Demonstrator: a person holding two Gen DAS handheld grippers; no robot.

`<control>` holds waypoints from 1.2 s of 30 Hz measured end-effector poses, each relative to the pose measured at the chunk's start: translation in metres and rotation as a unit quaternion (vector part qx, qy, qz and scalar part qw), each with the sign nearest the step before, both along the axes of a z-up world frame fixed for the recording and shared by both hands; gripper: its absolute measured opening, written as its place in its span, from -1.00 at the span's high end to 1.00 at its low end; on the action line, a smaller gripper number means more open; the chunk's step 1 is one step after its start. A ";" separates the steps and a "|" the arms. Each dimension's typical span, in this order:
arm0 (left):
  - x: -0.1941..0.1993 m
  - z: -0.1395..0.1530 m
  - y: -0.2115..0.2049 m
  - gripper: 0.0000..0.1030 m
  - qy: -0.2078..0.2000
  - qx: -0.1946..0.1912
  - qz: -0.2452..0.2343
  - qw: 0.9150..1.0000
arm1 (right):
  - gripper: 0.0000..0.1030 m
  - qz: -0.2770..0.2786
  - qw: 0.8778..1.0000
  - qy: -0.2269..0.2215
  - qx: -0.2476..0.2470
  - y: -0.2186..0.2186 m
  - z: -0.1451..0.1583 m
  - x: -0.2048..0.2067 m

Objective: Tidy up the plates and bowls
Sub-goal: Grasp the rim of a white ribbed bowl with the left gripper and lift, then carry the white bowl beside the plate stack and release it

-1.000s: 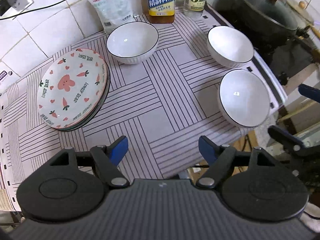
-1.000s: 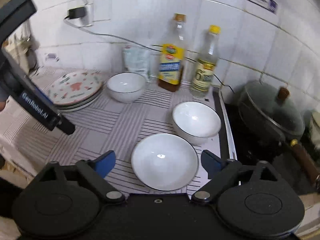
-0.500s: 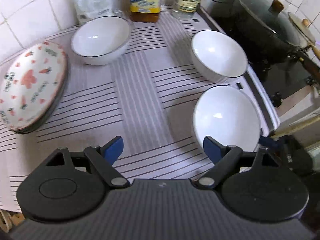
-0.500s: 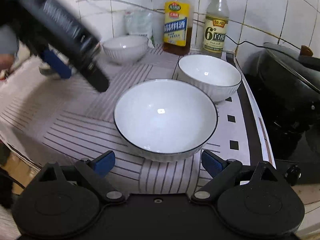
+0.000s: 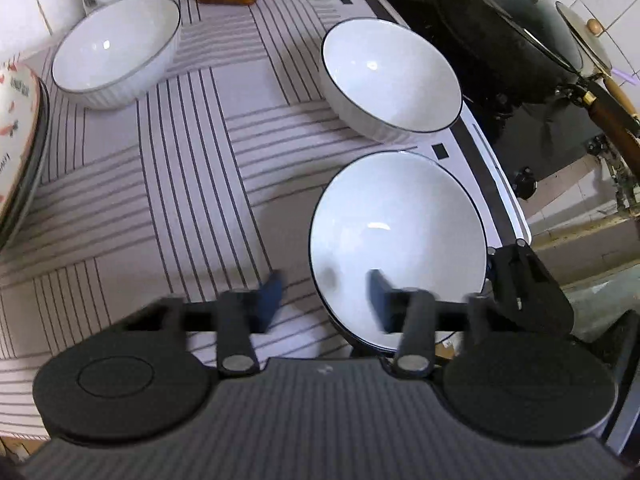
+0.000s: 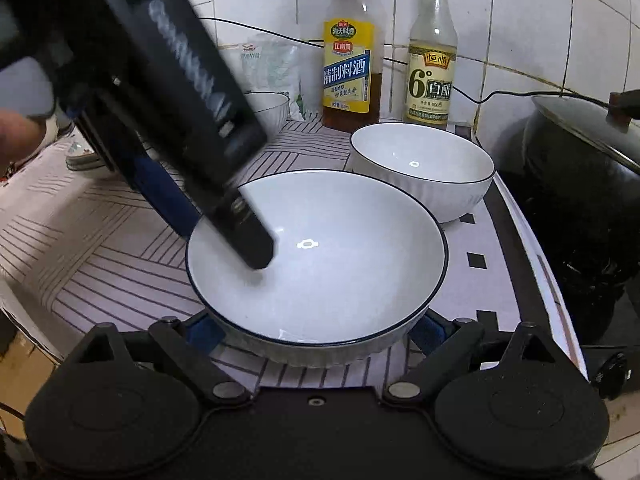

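- The left gripper (image 5: 324, 294) is open, straddling the near-left rim of the nearest bowl (image 5: 400, 236): one blue finger sits inside the bowl, the other outside over the striped cloth (image 5: 160, 184). It has not yet closed on anything.
- The right gripper (image 6: 316, 330) is spread wide with the same bowl's near wall between its fingers; I cannot tell whether the pads touch the wall, so it reads as open with no hold.
- Risk: this bowl sits close to the counter's front edge and beside the stove (image 5: 540, 120). A one-sided pinch on a thin, smooth rim could let it tip or slip (glazed ware gives little friction), and with both tools on one bowl they could knock each other.
- Risk: a careless lift could swing it into the second bowl (image 5: 390, 76) just behind.
- All three bowls are empty, including the far bowl (image 5: 116, 46) near the wall; the two bottles (image 6: 350, 52) behind hold liquid.
- The stack of patterned plates (image 5: 18, 132) lies at the left edge, well apart.
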State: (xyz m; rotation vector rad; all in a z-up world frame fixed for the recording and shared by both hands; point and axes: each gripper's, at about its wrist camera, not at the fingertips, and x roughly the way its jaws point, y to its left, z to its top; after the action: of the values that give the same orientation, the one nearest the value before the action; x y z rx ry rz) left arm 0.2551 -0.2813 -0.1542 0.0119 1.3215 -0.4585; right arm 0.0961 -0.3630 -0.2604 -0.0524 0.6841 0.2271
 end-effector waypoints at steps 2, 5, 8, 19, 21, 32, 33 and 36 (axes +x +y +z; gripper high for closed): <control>-0.003 0.000 0.000 0.57 -0.002 -0.004 0.000 1.000 | -0.87 -0.001 1.000 -0.003 -0.003 0.001 -0.001 0.000; -0.008 0.000 0.001 0.69 -0.012 0.000 0.000 1.000 | -0.87 -0.002 1.000 -0.003 -0.003 0.001 -0.002 0.003; -0.010 0.001 0.004 0.74 -0.014 -0.006 0.002 1.000 | -0.87 -0.002 1.000 0.001 -0.003 0.001 -0.001 0.004; -0.019 0.014 0.026 0.75 -0.038 0.014 -0.008 0.999 | -0.87 0.019 1.000 -0.020 -0.004 0.019 0.009 -0.001; -0.023 0.020 0.034 0.75 -0.047 0.023 -0.006 0.999 | -0.87 0.029 0.999 -0.022 -0.004 0.027 0.012 0.002; -0.025 0.039 0.114 0.73 -0.055 0.040 0.084 0.994 | -0.87 0.131 0.991 -0.034 0.011 0.092 0.025 0.032; -0.025 0.038 0.121 0.73 -0.054 0.042 0.092 0.993 | -0.87 0.141 0.990 -0.028 0.012 0.098 0.025 0.037; -0.022 0.030 0.133 0.73 -0.056 0.052 0.122 0.990 | -0.88 0.164 0.986 -0.017 0.003 0.119 0.020 0.053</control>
State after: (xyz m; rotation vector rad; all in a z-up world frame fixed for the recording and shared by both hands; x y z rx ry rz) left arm 0.2328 -0.1481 -0.1238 -0.0368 1.2172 -0.1790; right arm 0.1486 -0.2439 -0.2403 -0.1628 0.6387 0.5430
